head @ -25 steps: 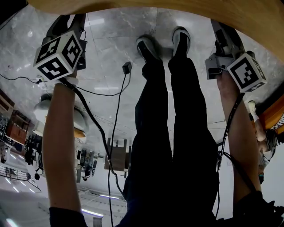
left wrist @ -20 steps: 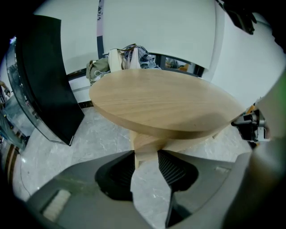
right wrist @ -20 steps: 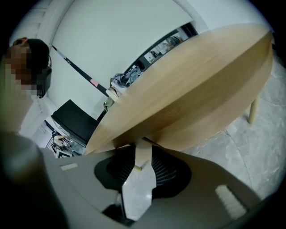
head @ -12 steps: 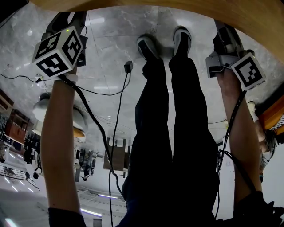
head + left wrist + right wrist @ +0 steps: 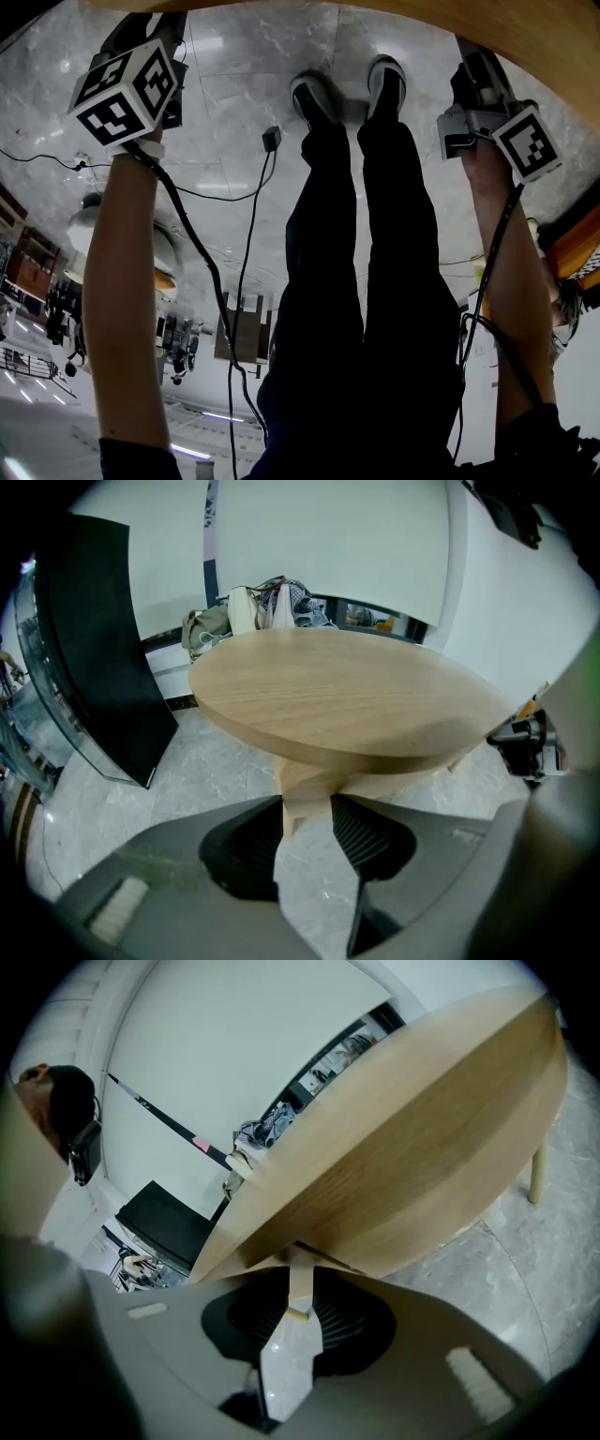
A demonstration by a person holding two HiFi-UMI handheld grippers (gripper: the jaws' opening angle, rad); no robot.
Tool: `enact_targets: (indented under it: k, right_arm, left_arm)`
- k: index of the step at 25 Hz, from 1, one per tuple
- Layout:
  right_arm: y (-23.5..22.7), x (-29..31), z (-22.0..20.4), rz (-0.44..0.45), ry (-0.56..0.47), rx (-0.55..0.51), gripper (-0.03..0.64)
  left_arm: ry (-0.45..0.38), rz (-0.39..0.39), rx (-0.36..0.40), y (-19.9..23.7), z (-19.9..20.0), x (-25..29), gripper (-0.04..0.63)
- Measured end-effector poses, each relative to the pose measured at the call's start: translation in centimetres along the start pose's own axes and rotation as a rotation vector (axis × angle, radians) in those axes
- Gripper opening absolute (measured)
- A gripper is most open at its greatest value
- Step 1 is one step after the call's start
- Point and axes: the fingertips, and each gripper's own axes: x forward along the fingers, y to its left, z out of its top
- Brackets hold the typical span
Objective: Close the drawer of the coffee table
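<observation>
- Coffee table (image 5: 525, 37) is sitting right in front of the person, its round wooden rim curving across the top of the head view, close to the shoes (image 5: 309, 94) on the marble floor (image 5: 234, 84).
- Left gripper (image 5: 307, 806) is looking down on the tabletop from beside it. Its fingers are standing well apart with nothing between them, and a table leg (image 5: 286, 819) is showing through the gap, further off.
- Right gripper (image 5: 301, 1283) is pointing at the table's thick edge. Its jaws have just been closing and are leaving only a narrow slit, with a slim pale leg (image 5: 298, 1305) showing in it, seemingly beyond the tips.
- Drawer itself: I'm not making it out in any view.
</observation>
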Motion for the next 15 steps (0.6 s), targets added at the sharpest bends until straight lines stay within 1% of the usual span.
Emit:
enact_targets:
  k: [3, 7, 9, 12, 15]
  right_arm:
    - [0.4, -0.8, -1.3, -0.013, 0.051, 0.004, 0.081]
    - [1.5, -2.3, -3.5, -0.013, 0.176, -0.081, 0.071]
    - [2.6, -2.9, -4.6, 0.008, 0.228, -0.107, 0.069]
    - [5.5, -3.7, -5.1, 0.056, 0.27, -0.131, 0.069]
    - [9.6, -4.8, -4.3, 0.113, 0.287, -0.194, 0.067]
  left_arm:
    - [0.02, 0.021, -0.012, 0.2, -0.7, -0.4, 0.172]
    - [0.015, 0.056, -0.069, -0.5, -1.6, -2.0, 0.17]
    - [0.007, 0.059, -0.107, -1.3, -1.9, -3.4, 0.17]
    - [-0.029, 0.053, -0.136, -2.8, -1.4, -6.5, 0.17]
    - [-0.107, 0.046, -0.107, -4.7, 0.9, -10.8, 0.164]
